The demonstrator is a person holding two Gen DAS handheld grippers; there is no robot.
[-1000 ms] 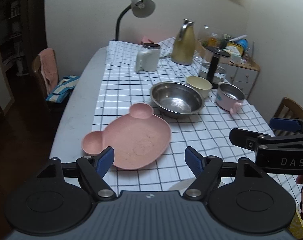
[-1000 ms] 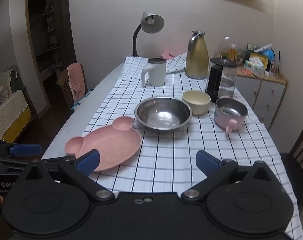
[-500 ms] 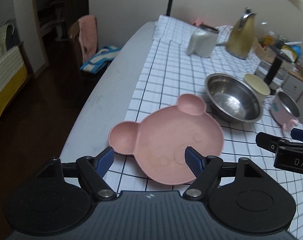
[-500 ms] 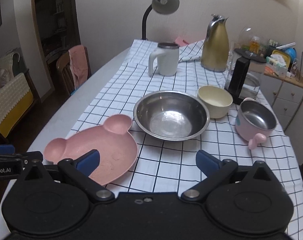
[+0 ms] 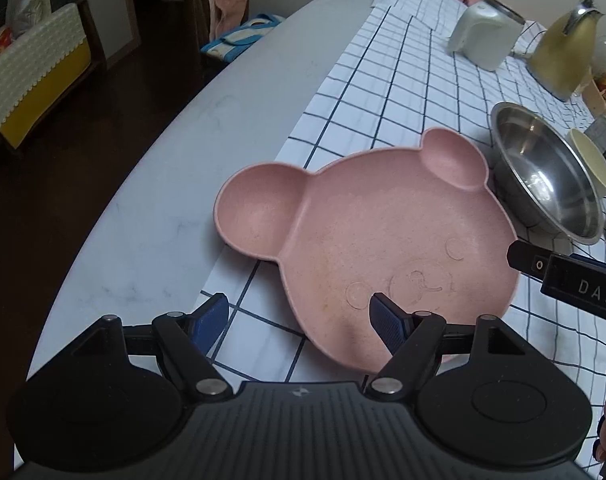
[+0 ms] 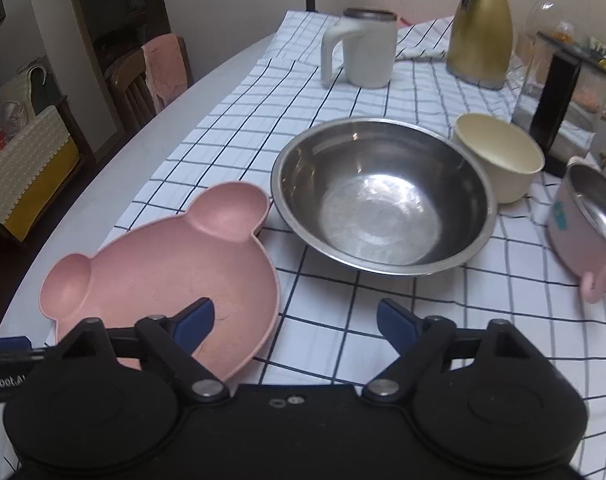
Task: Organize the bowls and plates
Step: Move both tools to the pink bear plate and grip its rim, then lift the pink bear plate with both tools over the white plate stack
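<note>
Pink bear plate (image 5: 387, 248) lies flat at the near left edge of the checked cloth (image 5: 391, 80), one ear hanging over onto bare table (image 5: 175, 168). Ears point away toward the left-far side, chin toward the grippers; the face's length runs near-to-far, slightly diagonal. Steel bowl (image 6: 383, 196) sits just beside the plate's far ear, right of it. Cream bowl (image 6: 499, 160) touches or nearly touches the steel bowl behind-right. Pink pot (image 6: 587, 224) is farther right, handle toward camera. Left gripper (image 5: 299, 312) spread wide, empty, right finger over the plate's chin. Right gripper (image 6: 291, 320) spread wide, empty, left finger over the plate.
</note>
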